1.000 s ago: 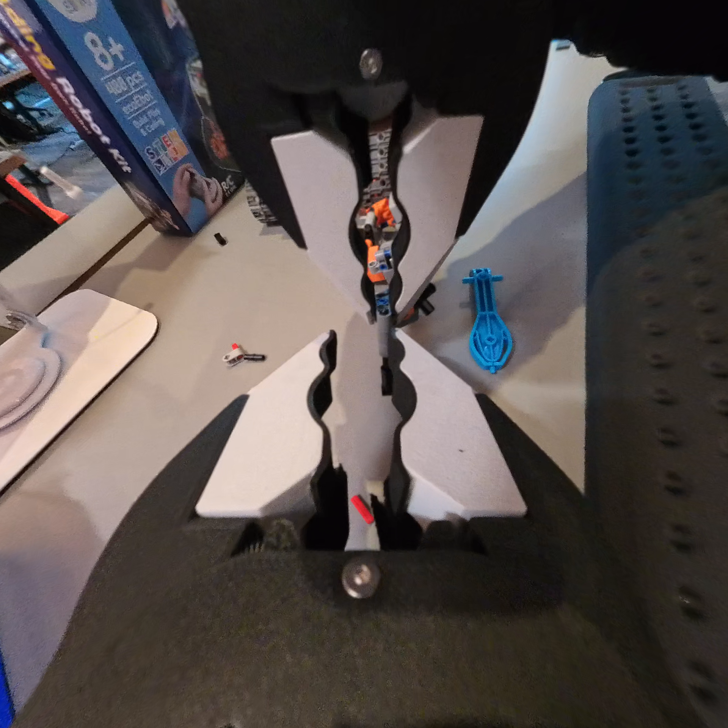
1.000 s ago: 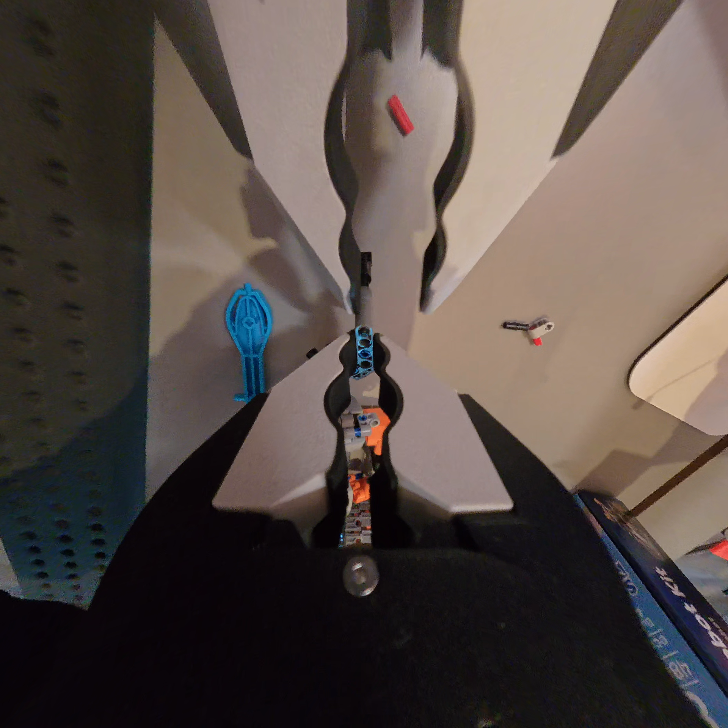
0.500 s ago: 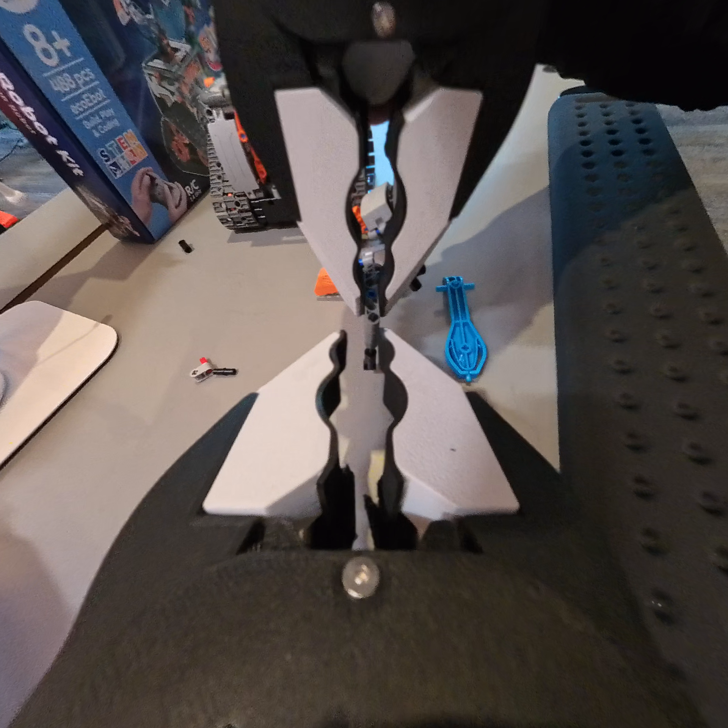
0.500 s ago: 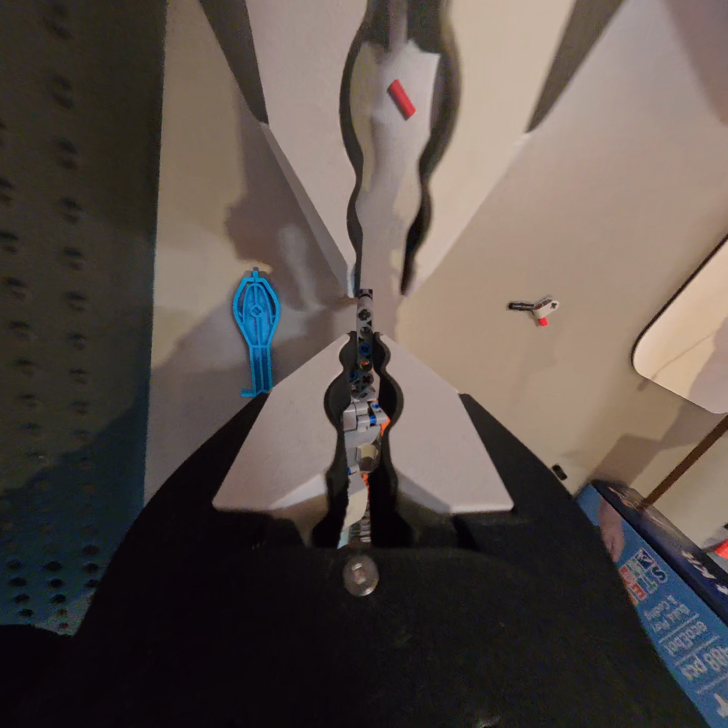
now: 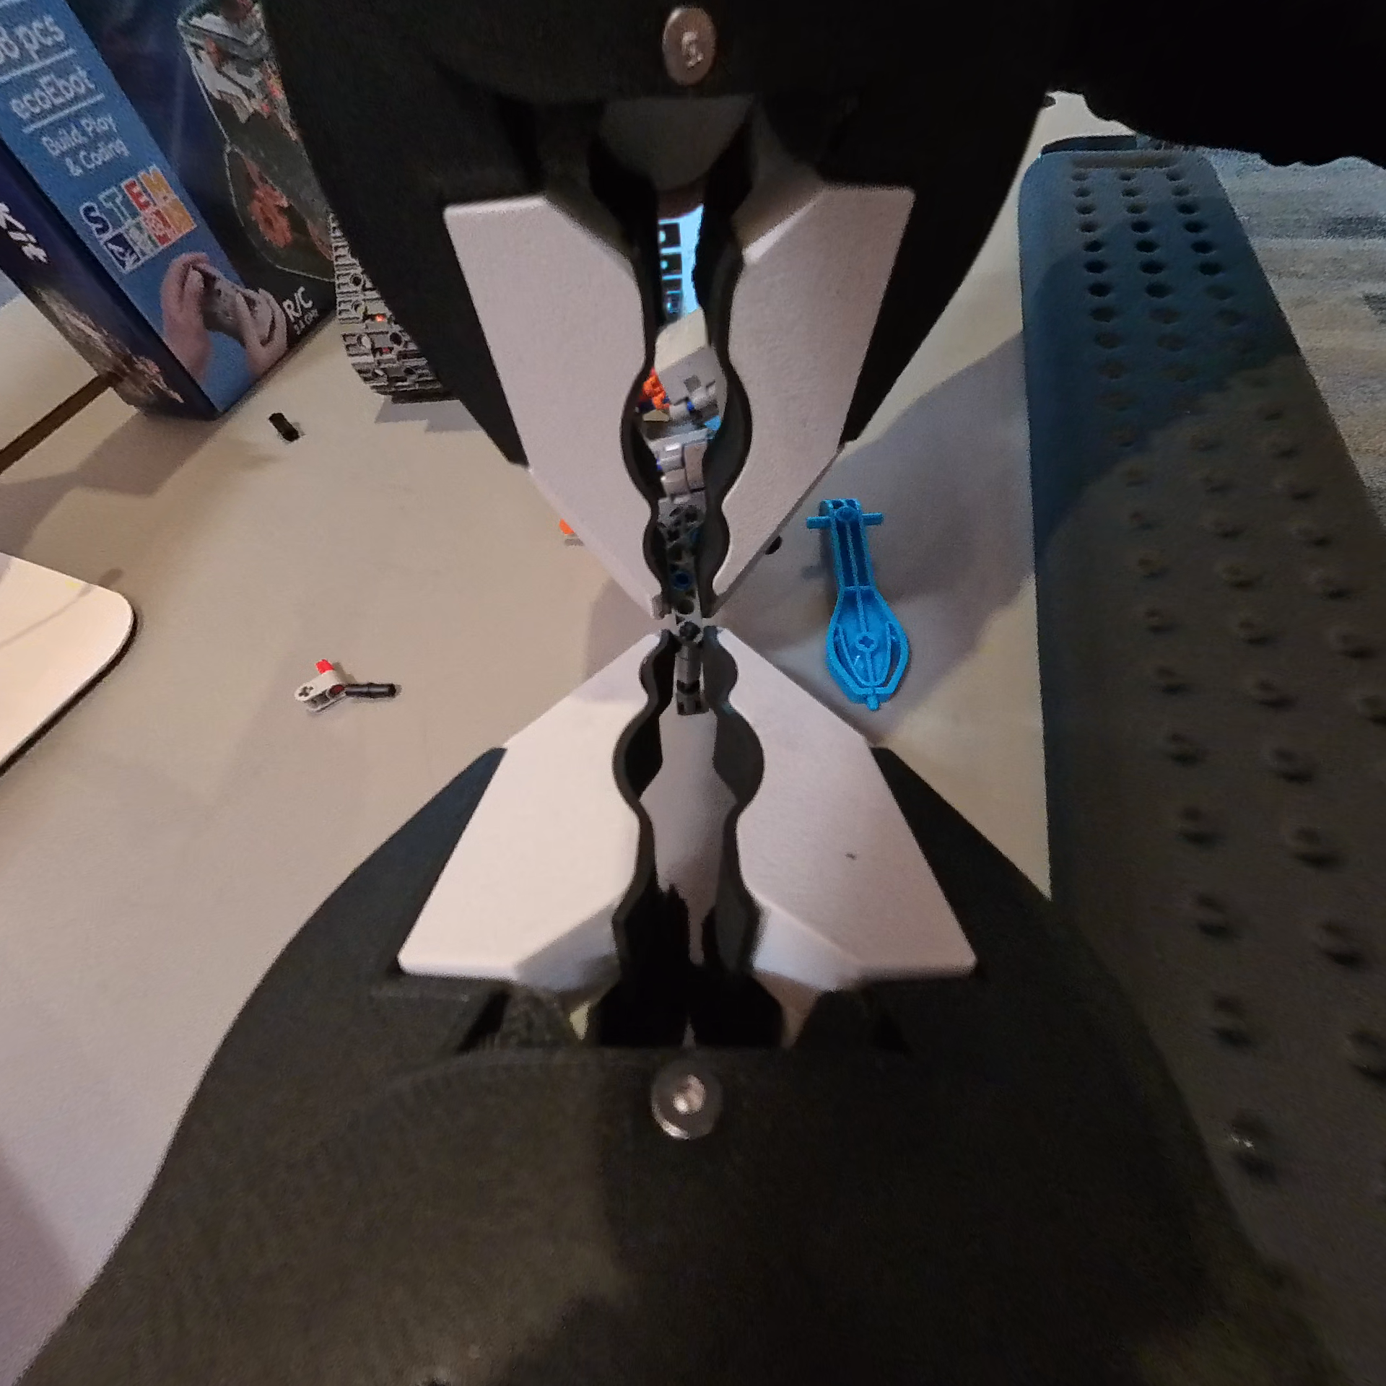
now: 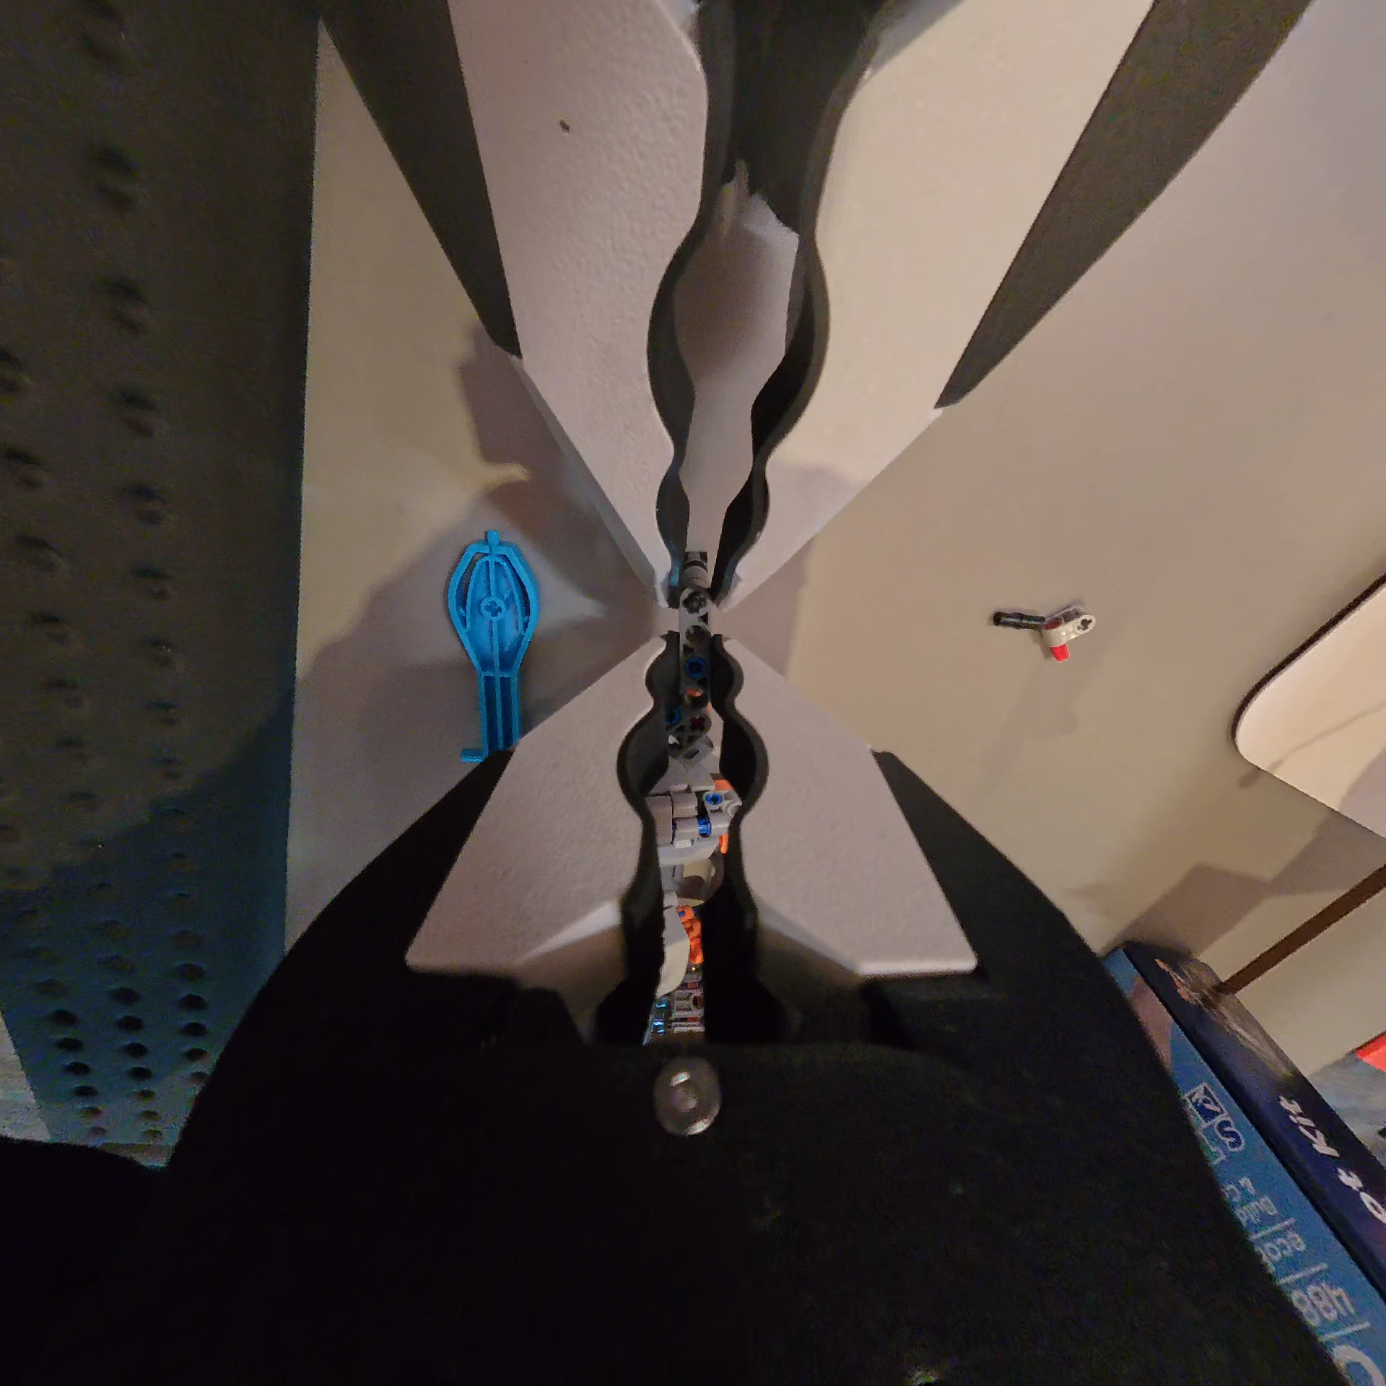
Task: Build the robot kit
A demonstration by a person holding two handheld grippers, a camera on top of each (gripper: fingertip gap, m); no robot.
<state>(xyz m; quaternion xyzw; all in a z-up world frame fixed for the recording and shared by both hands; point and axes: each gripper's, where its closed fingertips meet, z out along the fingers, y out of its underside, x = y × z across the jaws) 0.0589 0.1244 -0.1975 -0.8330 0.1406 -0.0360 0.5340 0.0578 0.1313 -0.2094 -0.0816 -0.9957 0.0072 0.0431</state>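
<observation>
While the two tools meet tip to tip above the pale bench [image 5: 465, 787], the left hand-held gripper [image 5: 686, 652] has its fingers pinched together on the dark pin-like end of a small part [image 5: 688, 679]. Facing it, the right hand-held gripper [image 6: 694, 645] is clamped on a grey perforated beam assembly [image 6: 690, 720] with orange and blue bits, which runs back between its fingers; the beam's far end touches the small part right at the meeting point. Just beside that meeting point, on the side of a dark perforated panel [image 5: 1215, 600], a blue spoon-shaped plastic tool [image 5: 859, 622] lies flat on the bench. On the opposite side, well apart from the meeting point, rests a little white connector [image 5: 330, 686] with a red tip and black pin. Farther beyond it stands a blue kit box [image 5: 127, 225], with a grey toy track [image 5: 375, 330] just next to it. A white rounded board [image 5: 52, 645] sits at the bench's edge.
</observation>
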